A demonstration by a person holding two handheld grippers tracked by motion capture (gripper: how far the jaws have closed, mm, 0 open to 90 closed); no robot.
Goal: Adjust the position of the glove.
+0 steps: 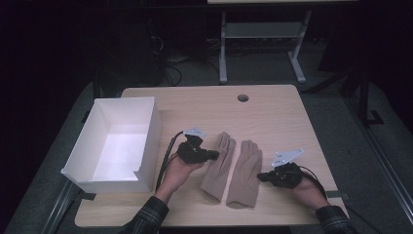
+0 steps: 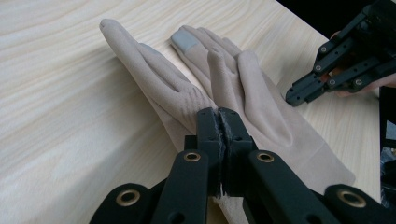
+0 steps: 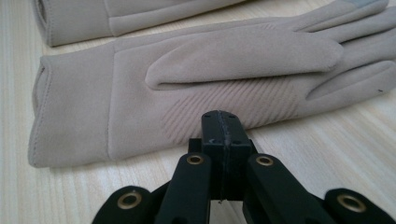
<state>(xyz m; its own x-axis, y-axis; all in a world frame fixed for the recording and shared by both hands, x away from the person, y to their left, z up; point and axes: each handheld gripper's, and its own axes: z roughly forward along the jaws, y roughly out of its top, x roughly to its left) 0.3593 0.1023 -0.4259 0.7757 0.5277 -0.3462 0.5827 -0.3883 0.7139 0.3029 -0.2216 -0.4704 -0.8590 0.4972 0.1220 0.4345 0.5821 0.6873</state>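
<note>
I have both tongs pressed together with nothing between them. My right tongs [image 1: 263,176] sit near the desk's [image 1: 272,105] front right corner, tips just beside the palm edge of the right glove [image 1: 245,174]. My left tongs [image 1: 214,155] point at the left glove [image 1: 218,165], tips at its edge; I cannot tell whether they touch it. The two beige gloves lie flat side by side near the front edge, fingers pointing away from me. Farther left, a white box [image 1: 152,136] stands open along the desk's left edge.
</note>
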